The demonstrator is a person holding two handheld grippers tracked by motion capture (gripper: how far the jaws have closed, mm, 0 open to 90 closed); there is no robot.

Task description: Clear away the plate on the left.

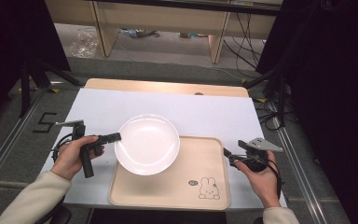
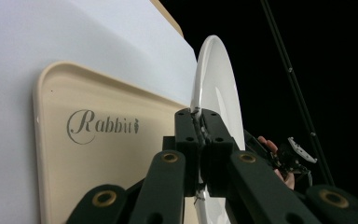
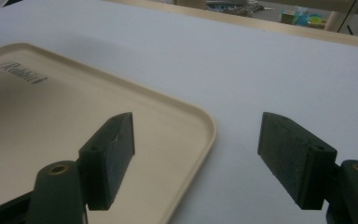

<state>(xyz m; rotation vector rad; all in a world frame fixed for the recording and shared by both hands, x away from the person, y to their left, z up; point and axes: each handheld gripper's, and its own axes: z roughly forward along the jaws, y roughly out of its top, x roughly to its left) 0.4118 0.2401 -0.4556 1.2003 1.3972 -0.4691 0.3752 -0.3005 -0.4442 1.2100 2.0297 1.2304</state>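
Left gripper (image 1: 115, 137) pinches the plate's (image 1: 147, 143) left rim, jaws clamped tight on the edge. The plate sits over the tray's (image 1: 205, 161) upper-left corner, probably lifted a touch, hard to say. Right gripper (image 3: 196, 154) waits wide open at the tray's right edge. Keep the plate level, lower slowly, release once flat.

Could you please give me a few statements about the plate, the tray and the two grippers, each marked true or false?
1. The left gripper is clamped on the rim of the white plate. True.
2. The right gripper holds the tray. False: its jaws stand open, with nothing between them.
3. The tray bears a rabbit drawing. True.
4. The plate holds food. False: it is bare.
5. The plate lies wholly inside the tray. False: it reaches past the tray's far left corner.
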